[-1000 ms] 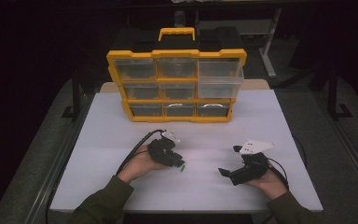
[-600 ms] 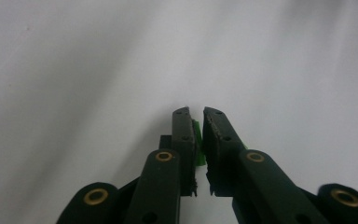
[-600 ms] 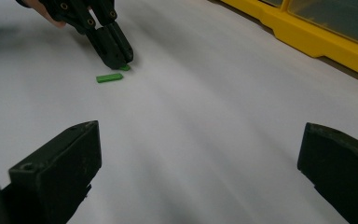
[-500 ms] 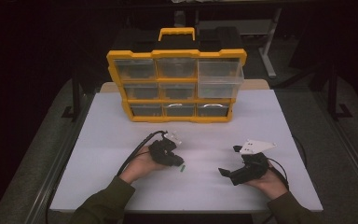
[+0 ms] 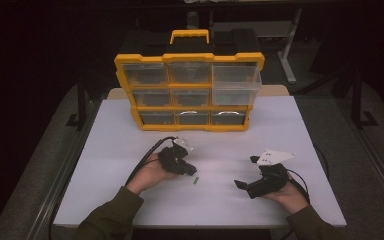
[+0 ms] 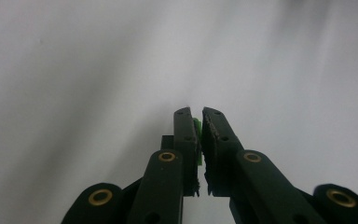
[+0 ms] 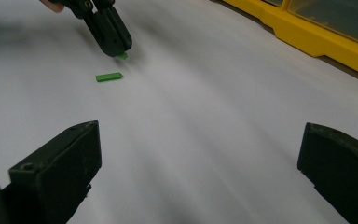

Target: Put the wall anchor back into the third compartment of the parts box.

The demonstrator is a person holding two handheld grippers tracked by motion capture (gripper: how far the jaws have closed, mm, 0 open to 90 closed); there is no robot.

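The left gripper point(image 6: 199, 122) clamps a small green piece point(image 6: 197, 127) above the white table point(image 5: 130, 150). A second green strip point(image 7: 109, 77) lies beside it. The right gripper point(image 7: 200, 158) rests with jaws wide apart.

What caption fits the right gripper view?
Open right gripper faces the left gripper pinching one green chip; another lies beside.

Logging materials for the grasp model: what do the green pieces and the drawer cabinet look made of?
Green piece on the table: likely matte plastic, flat even colour, crisp edges. Drawer cabinet: yellow moulded-plastic frame, probably; drawers look like clear plastic, see-through. Left gripper pinches another green piece.
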